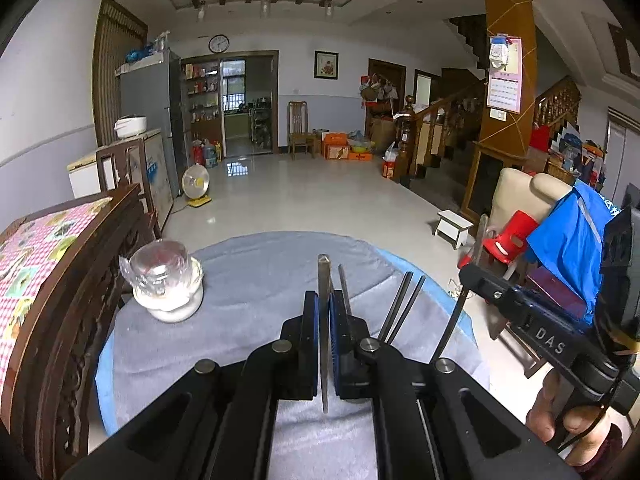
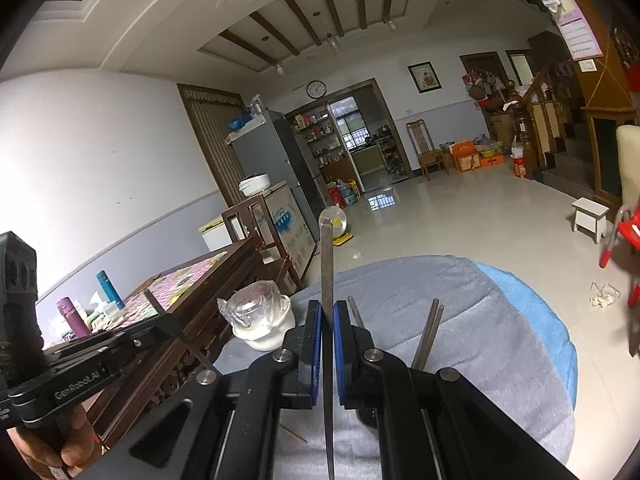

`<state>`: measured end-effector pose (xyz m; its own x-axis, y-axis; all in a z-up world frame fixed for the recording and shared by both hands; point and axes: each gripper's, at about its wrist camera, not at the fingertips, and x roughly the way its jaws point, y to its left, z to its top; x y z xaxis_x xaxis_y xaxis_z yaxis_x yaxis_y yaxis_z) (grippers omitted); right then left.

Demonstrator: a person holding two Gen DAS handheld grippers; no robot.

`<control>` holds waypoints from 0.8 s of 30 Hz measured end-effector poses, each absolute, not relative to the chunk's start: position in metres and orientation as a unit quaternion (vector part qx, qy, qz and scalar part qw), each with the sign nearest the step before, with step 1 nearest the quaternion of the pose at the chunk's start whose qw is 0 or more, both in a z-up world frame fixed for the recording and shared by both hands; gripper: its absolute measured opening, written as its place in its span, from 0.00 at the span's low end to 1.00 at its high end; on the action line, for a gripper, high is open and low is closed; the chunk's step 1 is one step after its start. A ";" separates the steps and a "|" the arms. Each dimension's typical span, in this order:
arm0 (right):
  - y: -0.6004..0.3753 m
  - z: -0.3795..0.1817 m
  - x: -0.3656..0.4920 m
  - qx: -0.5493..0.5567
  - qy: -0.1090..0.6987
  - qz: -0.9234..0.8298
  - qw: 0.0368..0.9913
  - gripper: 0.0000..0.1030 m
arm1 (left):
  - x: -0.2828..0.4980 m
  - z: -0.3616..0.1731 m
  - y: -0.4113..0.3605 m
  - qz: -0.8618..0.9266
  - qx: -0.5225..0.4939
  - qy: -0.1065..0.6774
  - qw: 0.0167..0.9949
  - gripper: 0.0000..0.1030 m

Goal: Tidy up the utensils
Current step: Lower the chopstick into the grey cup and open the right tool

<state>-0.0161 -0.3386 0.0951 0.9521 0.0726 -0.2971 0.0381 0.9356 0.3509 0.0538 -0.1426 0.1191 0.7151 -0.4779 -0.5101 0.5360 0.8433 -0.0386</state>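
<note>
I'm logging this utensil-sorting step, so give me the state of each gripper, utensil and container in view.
Left gripper: shut on a thin metal chopstick.
Right gripper: shut on another metal chopstick.
Pair of dark chopsticks: lying on the grey cloth, ungripped.
White ceramic cup: upright, covered by clear plastic wrap.

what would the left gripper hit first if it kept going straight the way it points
Probably nothing nearby: the left gripper, shut on a metal chopstick, points over the grey tablecloth toward open floor, though depth is unclear.
</note>
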 end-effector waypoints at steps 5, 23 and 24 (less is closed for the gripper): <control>-0.348 0.096 -0.006 0.180 0.150 0.004 0.972 0.06 | 0.061 0.122 -0.156 -0.279 0.056 0.256 0.924 0.05; -0.393 0.072 0.008 0.207 0.073 -0.067 0.973 0.06 | 0.095 0.093 -0.190 -0.321 0.013 0.245 0.915 0.05; -0.395 0.070 0.009 0.207 0.070 -0.070 0.973 0.06 | 0.096 0.092 -0.190 -0.320 0.012 0.244 0.915 0.05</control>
<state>0.0085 -0.3950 0.0704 0.9804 -0.1079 -0.1651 0.1658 0.9042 0.3936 0.0965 -0.1902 0.0916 0.6751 -0.5809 -0.4548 0.5922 0.7943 -0.1354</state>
